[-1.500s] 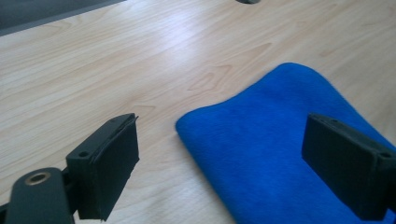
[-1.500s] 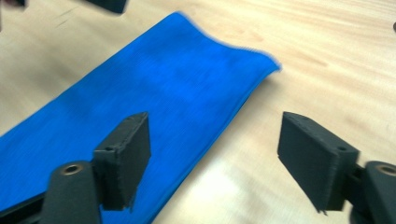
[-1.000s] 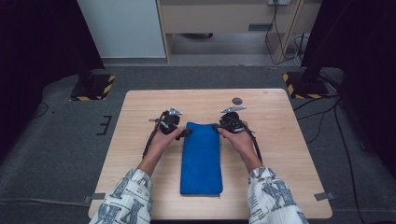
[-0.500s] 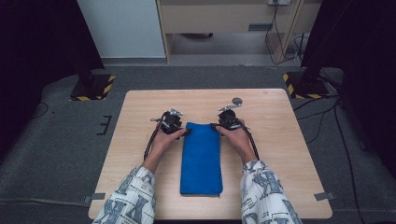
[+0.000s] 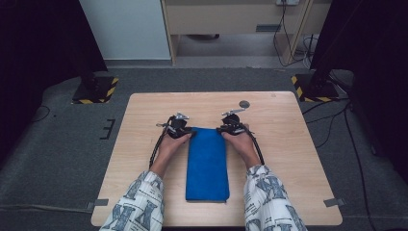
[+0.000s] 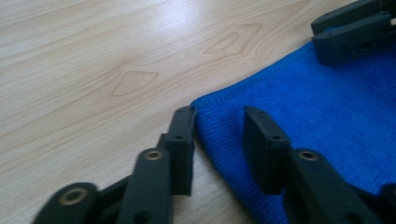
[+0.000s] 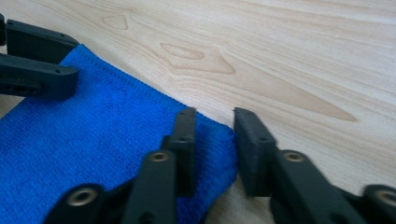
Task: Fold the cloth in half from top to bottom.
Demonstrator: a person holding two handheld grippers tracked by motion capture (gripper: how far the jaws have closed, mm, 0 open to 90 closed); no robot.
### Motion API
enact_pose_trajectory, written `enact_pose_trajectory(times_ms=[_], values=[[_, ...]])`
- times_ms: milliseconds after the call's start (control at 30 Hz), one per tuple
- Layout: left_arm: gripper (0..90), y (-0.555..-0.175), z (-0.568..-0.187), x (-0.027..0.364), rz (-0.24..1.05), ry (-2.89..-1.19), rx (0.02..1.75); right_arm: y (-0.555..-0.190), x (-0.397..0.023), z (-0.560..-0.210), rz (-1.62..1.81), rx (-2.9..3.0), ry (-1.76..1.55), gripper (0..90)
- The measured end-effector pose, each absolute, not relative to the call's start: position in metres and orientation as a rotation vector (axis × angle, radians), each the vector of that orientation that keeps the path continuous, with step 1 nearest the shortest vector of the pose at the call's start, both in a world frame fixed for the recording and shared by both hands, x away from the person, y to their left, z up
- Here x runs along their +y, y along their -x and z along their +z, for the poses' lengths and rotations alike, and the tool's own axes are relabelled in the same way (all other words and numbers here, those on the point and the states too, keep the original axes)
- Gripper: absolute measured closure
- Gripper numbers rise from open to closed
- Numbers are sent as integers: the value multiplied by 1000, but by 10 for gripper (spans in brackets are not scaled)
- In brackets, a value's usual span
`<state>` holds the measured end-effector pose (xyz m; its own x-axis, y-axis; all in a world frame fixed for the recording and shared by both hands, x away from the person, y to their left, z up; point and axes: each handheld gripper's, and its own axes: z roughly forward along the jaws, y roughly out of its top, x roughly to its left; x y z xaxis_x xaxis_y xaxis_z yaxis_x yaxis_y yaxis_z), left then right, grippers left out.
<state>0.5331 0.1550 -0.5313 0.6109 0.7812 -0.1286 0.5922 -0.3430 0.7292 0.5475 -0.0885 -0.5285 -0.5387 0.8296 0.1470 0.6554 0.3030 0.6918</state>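
While both forearms reach forward, each tool (image 6: 217, 140) (image 7: 212, 140) has been closing, straddling a blue cloth (image 5: 207, 161) corner.

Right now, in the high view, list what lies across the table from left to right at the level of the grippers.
Bare table → left gripper → blue cloth → right gripper → bare table again.

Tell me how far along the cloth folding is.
Done: the blue cloth lies as a long narrow strip on the table, apparently already folded.
In hand: the left gripper and right gripper each straddle a far corner, jaws just closing; neither pinch looks complete.
Left: probably clamping both corners and bringing the far end over to the near end.
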Motion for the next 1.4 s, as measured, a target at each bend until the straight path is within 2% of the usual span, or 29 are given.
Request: enact_pose_trajectory(times_ms=[167,433,1400], values=[[787,-527,-533,152,319,-2060,1066,-544,-87,-528,1072,2349,-1366,844],[862,-525,-529,151,326,-2055,1062,-539,-88,-523,1105,2352,-1341,859],[877,-514,-487,156,412,-1985,1030,-531,-92,-492,1250,2310,-1243,868]])
